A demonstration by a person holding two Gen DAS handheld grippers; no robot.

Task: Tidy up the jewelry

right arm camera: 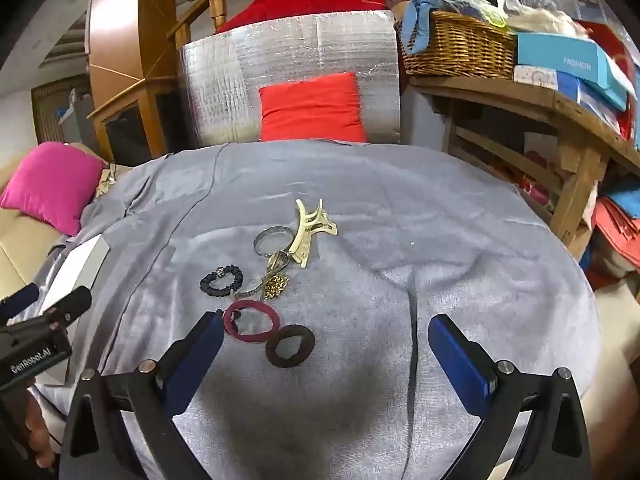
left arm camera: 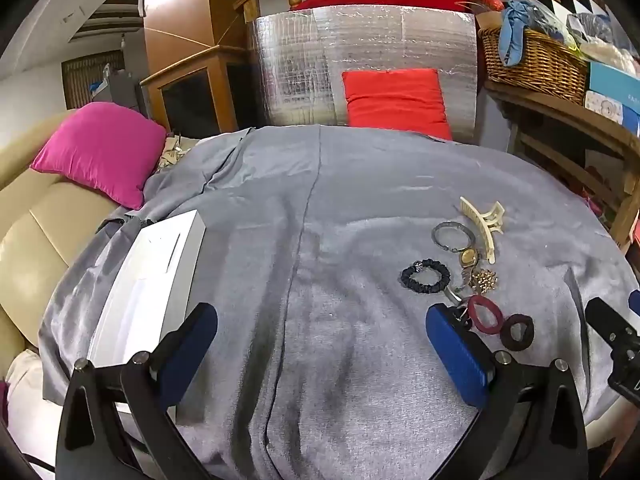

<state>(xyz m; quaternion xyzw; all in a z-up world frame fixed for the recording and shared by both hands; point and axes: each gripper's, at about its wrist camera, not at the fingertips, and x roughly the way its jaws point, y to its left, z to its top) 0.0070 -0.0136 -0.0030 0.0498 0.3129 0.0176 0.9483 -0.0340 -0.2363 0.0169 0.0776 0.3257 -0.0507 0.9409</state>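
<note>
Two grippers, left gripper (left arm camera: 322, 344) and right gripper (right arm camera: 326, 354), hang released and empty above the grey velvet-covered desk (right arm camera: 440, 240), where the jewelry lies clustered at about eleven o'clock from the right gripper. Counted: one cream plastic claw clip (right arm camera: 308, 228), one silver bangle (right arm camera: 272, 240), one gold-faced wristwatch (left arm camera: 466, 258), one gold beaded brooch (right arm camera: 276, 286), one black scrunchie (right arm camera: 221, 281), one maroon hair tie (right arm camera: 250, 321), one dark brown hair tie (right arm camera: 290, 346). I'd start with the brown tie, nearest and apart, pinching its band squarely, then carry it toward the one white flat box (left arm camera: 148, 280) at nine o'clock.
</note>
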